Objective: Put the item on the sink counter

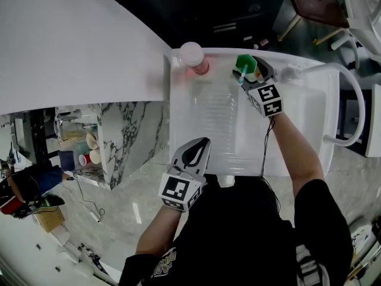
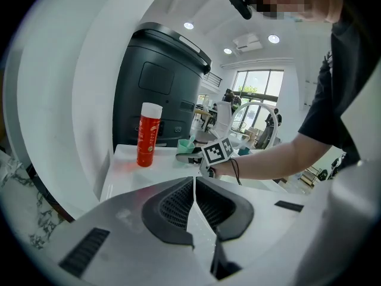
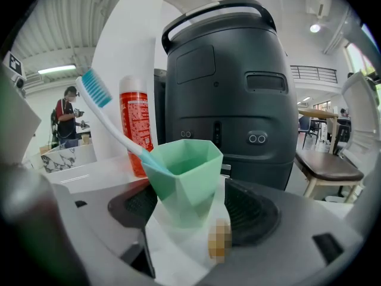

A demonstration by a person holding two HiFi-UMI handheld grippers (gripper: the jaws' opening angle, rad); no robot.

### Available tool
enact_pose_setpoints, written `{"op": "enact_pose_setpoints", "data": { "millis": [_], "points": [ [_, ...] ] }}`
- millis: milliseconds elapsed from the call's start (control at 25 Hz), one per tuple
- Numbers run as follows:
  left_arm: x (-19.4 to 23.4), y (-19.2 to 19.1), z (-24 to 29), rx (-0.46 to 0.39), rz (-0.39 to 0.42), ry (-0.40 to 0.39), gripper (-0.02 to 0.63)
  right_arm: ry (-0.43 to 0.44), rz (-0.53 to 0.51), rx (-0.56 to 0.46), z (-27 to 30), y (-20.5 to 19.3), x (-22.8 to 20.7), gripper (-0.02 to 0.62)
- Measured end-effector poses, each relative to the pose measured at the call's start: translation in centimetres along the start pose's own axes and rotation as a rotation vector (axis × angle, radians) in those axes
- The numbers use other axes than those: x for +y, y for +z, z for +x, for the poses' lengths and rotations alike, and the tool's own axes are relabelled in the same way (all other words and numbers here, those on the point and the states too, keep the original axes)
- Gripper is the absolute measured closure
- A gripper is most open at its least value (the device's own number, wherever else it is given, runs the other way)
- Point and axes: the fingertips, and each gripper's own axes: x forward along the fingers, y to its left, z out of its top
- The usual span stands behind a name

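Cup with toothbrush: upright on worktop, between right gripper's open jaws. Left gripper: closed, empty.

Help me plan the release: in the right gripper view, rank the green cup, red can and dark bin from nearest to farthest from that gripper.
1. Green cup, standing between the jaws.
2. Red can, behind the cup, to the left.
3. Dark bin, farthest back, past the can.
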Motion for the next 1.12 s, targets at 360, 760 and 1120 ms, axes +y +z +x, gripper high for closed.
{"op": "enact_pose_setpoints", "data": {
  "millis": [360,760,1120],
  "points": [
    [-0.7,0.3,-1.1,-0.019,0.041,-0.035,0.583,-0.038,-0.021,0.016,-3.3,-0.5,0.3,0.209],
    [-2.1,1.1,-4.1,-0.077,0.115,-0.113,0.583,-0.12,-0.026,-0.019,-9.8,1.2,2.4,0.209],
    [-3.2,1.6,-8.5,-0.144,0.174,-0.208,0.583,-0.195,0.054,-0.113,-17.1,5.0,7.6,0.215]
  ]
}}
